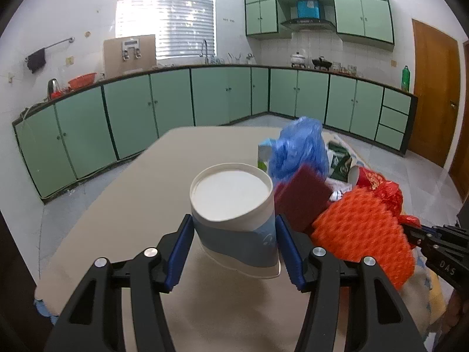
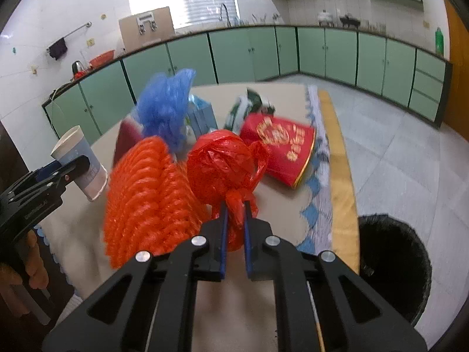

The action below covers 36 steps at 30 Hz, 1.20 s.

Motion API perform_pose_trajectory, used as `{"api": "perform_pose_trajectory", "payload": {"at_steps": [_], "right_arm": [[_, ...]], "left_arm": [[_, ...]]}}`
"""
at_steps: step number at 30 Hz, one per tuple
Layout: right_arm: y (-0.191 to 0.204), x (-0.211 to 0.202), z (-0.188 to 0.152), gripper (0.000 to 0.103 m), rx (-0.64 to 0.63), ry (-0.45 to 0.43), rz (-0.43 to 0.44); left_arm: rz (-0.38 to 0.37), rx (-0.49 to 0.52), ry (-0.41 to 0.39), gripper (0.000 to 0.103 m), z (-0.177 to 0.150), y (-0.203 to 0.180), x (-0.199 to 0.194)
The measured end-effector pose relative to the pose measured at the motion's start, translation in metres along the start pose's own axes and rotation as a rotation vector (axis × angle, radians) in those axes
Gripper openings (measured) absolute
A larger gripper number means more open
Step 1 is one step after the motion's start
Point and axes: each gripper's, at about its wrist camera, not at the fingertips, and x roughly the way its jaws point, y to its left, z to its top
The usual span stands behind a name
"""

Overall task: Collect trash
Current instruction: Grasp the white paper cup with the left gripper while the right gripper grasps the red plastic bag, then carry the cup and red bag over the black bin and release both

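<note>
We've got the paper cup [image 1: 234,220] squeezed between the pads of our left hand-held gripper [image 1: 234,248], upside down and tilted, clear of the tabletop [image 1: 123,205]; it's light and thin-walled, so too hard a squeeze would likely crumple it, and mid-wall where we have it looks right. Our right hand-held gripper [image 2: 234,220] is pinched nearly closed on the knotted neck of the red bag [image 2: 222,161], a soft, crackly, weightless-looking thing, and the knot is the sensible place to take it since the film itself would slip. Just beside it sits the orange foam net [image 2: 146,193], springy and easy to snag. The blue bag [image 2: 167,105] and red carton [image 2: 278,149] wait farther back on the tabletop. The bin [image 2: 392,267] stands on the floor to the right, just off the tabletop's edge, with open floor around it, so we'd judge the swing over clear.
</note>
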Motion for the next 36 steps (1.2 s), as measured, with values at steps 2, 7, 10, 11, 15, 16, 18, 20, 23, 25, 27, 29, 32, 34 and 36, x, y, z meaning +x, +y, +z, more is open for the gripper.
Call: {"api": "perform_pose_trajectory", "payload": {"at_steps": [2,7,10,11,15,16,18,20,23,25,27,29,32,34,36], "right_arm": [[0.001,-0.010,0.005,0.008,-0.006,-0.028,0.002],[-0.001,-0.032,0.016,0.008,-0.006,-0.078,0.015],[-0.002,-0.047,0.019,0.008,-0.004,-0.111,0.022],[-0.003,-0.050,0.020,0.008,-0.001,-0.119,0.023],[-0.013,-0.068,0.023,0.008,0.013,-0.158,0.009],[-0.017,-0.074,0.023,0.008,0.017,-0.167,0.001],[-0.023,-0.079,0.023,0.008,0.026,-0.177,-0.011],[-0.031,-0.087,0.023,0.008,0.034,-0.187,-0.030],[-0.047,-0.098,0.019,0.008,0.051,-0.198,-0.076],[-0.056,-0.102,0.016,0.008,0.064,-0.201,-0.104],[-0.071,-0.108,0.011,0.008,0.084,-0.200,-0.144],[-0.085,-0.112,0.005,0.008,0.109,-0.195,-0.184],[-0.105,-0.114,-0.003,0.008,0.137,-0.185,-0.239],[-0.115,-0.112,-0.009,0.008,0.151,-0.175,-0.268],[-0.127,-0.112,-0.017,0.008,0.177,-0.163,-0.293]], "left_arm": [[0.002,-0.001,-0.022,0.056,0.006,0.001,-0.009],[-0.012,-0.003,-0.067,0.056,0.019,-0.004,-0.029],[-0.032,-0.002,-0.089,0.056,0.025,-0.012,-0.038],[-0.042,0.002,-0.097,0.056,0.028,-0.016,-0.042],[-0.082,0.030,-0.124,0.056,0.035,-0.034,-0.051],[-0.094,0.035,-0.126,0.056,0.036,-0.037,-0.052],[-0.120,0.044,-0.128,0.056,0.037,-0.047,-0.053],[-0.154,0.053,-0.125,0.056,0.038,-0.058,-0.053],[-0.194,0.067,-0.122,0.056,0.038,-0.074,-0.052],[-0.230,0.079,-0.116,0.056,0.038,-0.087,-0.050],[-0.265,0.089,-0.109,0.056,0.038,-0.101,-0.047],[-0.299,0.102,-0.101,0.056,0.036,-0.116,-0.044],[-0.348,0.118,-0.084,0.056,0.033,-0.139,-0.038],[-0.375,0.133,-0.076,0.056,0.030,-0.153,-0.035],[-0.409,0.153,-0.065,0.056,0.030,-0.171,-0.029]]}}
